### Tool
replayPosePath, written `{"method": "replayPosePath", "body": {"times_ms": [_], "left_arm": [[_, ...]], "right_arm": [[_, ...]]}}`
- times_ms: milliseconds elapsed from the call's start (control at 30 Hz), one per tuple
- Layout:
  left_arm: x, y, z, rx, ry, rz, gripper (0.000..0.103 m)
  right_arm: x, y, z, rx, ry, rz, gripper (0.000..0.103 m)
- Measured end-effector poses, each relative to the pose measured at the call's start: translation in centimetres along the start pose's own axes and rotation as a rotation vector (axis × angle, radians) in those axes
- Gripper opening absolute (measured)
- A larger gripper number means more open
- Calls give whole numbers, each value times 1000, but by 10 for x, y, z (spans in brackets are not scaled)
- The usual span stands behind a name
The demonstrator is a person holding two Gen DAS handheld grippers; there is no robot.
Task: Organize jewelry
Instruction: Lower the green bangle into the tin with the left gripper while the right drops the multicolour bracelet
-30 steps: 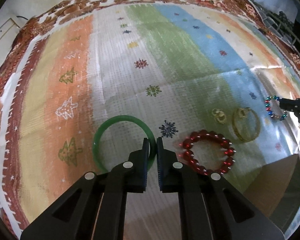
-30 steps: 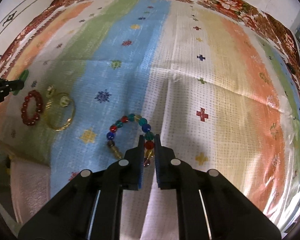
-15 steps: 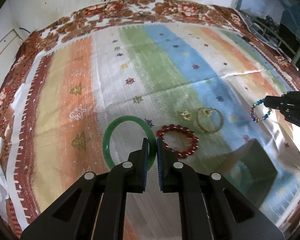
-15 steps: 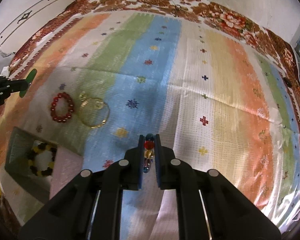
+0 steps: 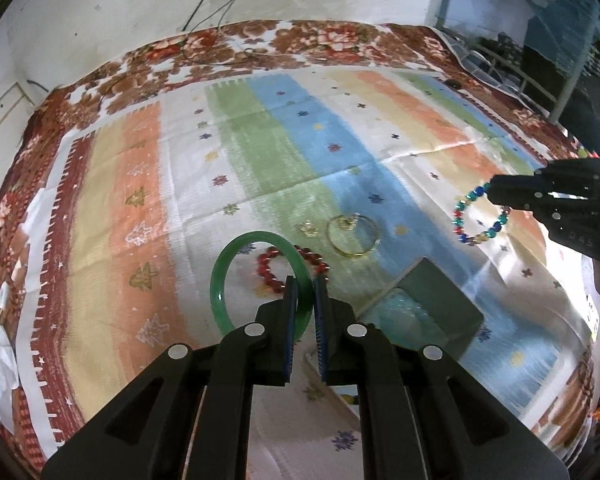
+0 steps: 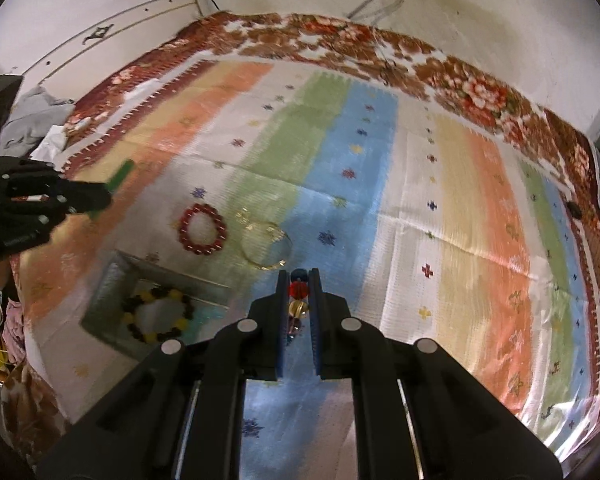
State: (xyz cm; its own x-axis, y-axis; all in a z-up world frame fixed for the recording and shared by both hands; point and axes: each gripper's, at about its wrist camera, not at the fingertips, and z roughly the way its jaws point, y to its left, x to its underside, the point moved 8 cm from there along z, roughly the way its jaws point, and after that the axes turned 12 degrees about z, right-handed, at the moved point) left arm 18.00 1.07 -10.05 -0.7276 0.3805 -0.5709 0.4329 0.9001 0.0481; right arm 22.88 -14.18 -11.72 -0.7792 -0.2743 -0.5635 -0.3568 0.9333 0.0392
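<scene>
My left gripper (image 5: 305,280) is shut on a green bangle (image 5: 236,258), which it holds above the striped cloth. My right gripper (image 6: 298,276) is shut on a bracelet of coloured beads (image 6: 299,290); in the left wrist view that bracelet (image 5: 476,220) hangs from its tip. A red bead bracelet (image 6: 202,230) and a thin gold bangle (image 6: 266,248) with a small gold piece lie on the cloth. An open grey box (image 6: 112,292) holds a black and yellow bead bracelet (image 6: 158,314). In the right wrist view the left gripper (image 6: 104,196) shows at the left with the green bangle (image 6: 120,174) edge-on.
The striped cloth (image 6: 440,200) with a floral border covers a bed against a white wall. Crumpled grey clothing (image 6: 32,128) lies at the far left edge. A metal frame (image 5: 540,92) stands beyond the right side.
Both grippers have risen off the cloth with their pieces. The green bangle and the coloured bead bracelet now hang in the air, and the grey box has come into view below.
</scene>
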Motion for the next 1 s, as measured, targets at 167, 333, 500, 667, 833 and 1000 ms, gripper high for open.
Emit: {"method": "replayPosePath", "body": {"times_ms": [167,333,500,667,833,1000], "left_arm": [[-1,-12,-11,6,-30,-2,8],[2,-29,-19,61,-57,-36,8],[10,-44,-17,101,-56,-51,9],[20,-55,-13,126,-47,-62,9],[26,-62,-9,145,-38,-68,9],[27,-67,-6,163,-36,-70,9]], "right_arm": [[1,24,-19,-36,-22,-34,11],[7,41,-25,-102,-14,-28,11],[13,52,-19,-138,7,-15,11],[19,60,-13,-160,27,-14,11],[24,66,-10,-164,40,-18,11],[26,68,-8,-165,52,-22,11]]}}
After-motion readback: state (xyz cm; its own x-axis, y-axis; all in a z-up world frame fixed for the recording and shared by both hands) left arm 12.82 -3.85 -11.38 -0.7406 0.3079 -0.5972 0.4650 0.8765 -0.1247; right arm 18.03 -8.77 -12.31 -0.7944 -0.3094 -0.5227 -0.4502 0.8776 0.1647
